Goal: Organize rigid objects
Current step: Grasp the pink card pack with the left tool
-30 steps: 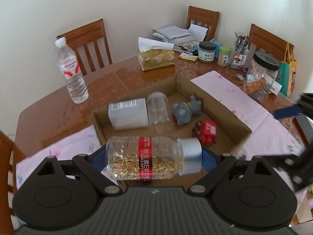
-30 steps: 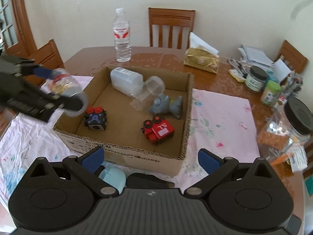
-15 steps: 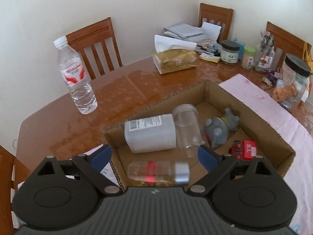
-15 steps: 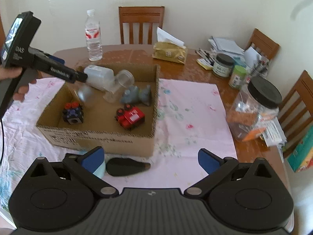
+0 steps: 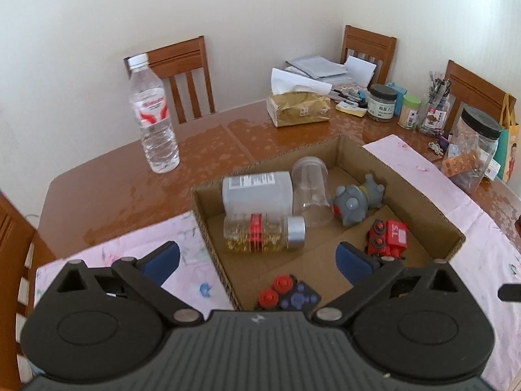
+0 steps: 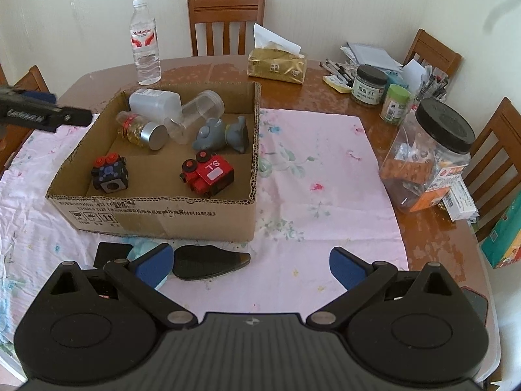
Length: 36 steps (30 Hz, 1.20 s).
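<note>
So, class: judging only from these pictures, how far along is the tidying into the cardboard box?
Done: the pill bottle, white bottle, clear jar, grey toy, red toy and dark cube toy lie inside the box. In hand: nothing; the left claw and right claw are both open. Left: a black comb-like piece and a pale blue thing lie on the cloth before the box.

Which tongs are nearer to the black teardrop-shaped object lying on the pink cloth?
Right. The right tongs hang just above the black teardrop-shaped object, which lies beside their left finger. The left tongs sit beyond the cardboard box, at its far left corner.
</note>
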{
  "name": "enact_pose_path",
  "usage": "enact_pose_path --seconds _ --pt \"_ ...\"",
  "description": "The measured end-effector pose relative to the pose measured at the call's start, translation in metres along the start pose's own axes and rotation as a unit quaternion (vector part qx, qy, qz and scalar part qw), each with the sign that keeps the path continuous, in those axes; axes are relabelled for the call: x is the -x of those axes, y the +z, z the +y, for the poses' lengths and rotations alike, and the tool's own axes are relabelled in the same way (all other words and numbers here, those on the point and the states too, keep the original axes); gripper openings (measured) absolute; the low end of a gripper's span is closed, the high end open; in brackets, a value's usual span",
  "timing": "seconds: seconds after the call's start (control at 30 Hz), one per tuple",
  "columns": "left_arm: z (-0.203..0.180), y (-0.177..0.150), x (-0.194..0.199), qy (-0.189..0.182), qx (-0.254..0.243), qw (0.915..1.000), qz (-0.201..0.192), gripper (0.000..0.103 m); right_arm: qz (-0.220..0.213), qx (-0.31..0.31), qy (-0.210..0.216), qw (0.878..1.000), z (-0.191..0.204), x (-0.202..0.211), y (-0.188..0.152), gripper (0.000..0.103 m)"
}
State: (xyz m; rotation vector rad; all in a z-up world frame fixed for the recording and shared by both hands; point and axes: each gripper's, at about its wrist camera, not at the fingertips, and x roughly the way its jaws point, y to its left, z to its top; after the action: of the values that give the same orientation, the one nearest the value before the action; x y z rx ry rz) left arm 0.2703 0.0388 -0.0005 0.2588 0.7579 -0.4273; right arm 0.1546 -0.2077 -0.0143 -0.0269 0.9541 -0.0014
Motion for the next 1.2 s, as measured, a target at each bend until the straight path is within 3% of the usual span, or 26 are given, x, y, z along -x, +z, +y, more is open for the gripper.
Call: enact_pose_path --seconds 0.23,0.4,0.6,0.9,1.2 --pt "-0.012 -0.031 0.024 0.024 0.014 0.9996 -0.004 0.102 0.0 0.003 0.0 1.0 -0.009 0.003 -0.01 0.103" --pt "-0.027 -0.057 0.033 0.033 0.061 0.9975 0.014 0.102 0.009 0.005 0.004 1.0 -0.022 -0.008 -0.02 0.103" --pt "-0.063 -0.084 0.029 0.059 0.083 0.9935 0.05 0.102 0.021 0.028 0.026 0.999 -0.039 -0.015 -0.028 0.103" --pt "-0.129 -0.109 0.018 0.064 0.101 0.9906 0.068 0.102 0.027 0.053 0.064 0.996 -0.069 -0.025 -0.033 0.103" --pt "-0.153 -0.131 -0.004 0.081 0.121 0.9852 0.09 0.102 0.03 0.077 0.073 0.994 -0.086 -0.023 -0.039 0.103"
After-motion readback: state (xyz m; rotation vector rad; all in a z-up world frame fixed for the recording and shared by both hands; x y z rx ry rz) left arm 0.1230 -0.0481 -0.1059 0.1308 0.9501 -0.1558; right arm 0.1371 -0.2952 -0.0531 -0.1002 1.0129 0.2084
